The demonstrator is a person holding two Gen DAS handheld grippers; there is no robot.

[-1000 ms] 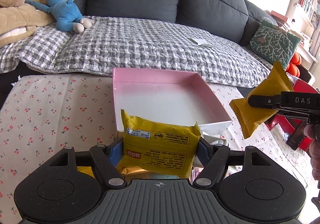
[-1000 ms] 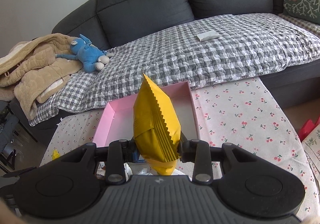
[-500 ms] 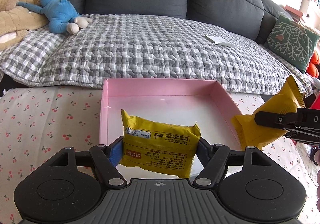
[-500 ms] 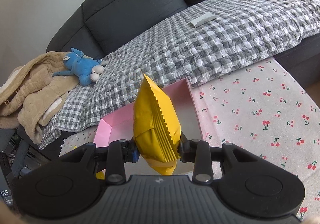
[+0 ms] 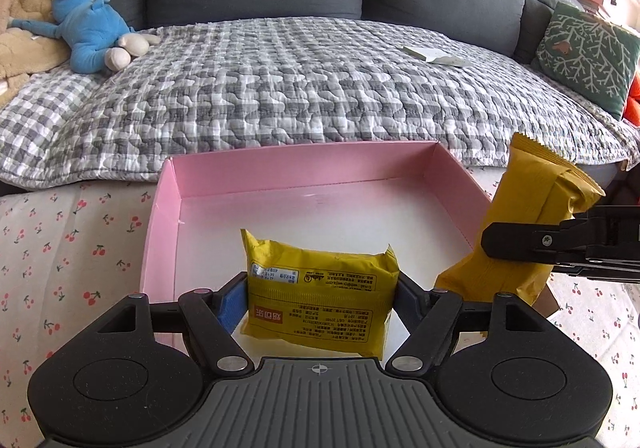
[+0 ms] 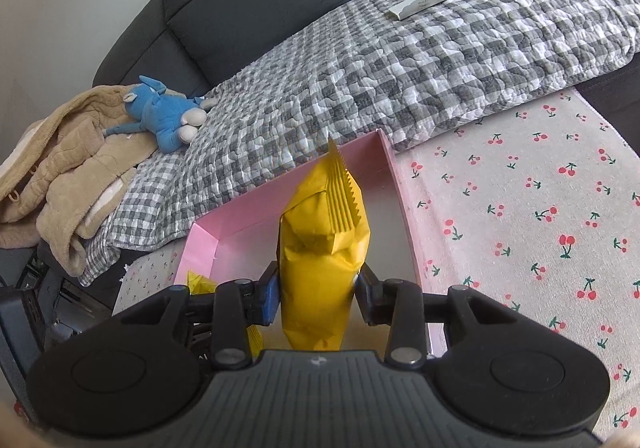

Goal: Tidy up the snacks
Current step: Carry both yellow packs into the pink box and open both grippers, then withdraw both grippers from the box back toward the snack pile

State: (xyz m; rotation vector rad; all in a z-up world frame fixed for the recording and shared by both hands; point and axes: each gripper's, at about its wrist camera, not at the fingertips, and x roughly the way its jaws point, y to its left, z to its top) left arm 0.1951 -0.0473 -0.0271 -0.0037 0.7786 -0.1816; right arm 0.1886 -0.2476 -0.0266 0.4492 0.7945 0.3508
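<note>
Two yellow packets hang over the pink tray (image 5: 160, 208) on the cherry-print cloth. My left gripper (image 5: 320, 298) spreads slightly around the flat packet (image 5: 320, 304), which sits between its jaws; my right gripper (image 6: 316, 294) is opening around the upright packet (image 6: 320, 248). I judge both should drop inside the walls, apart, without overlapping.

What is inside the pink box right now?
The pink box shows a bare white floor. The yellow packet in the left tongs hides the near part, so contents there cannot be seen.
</note>
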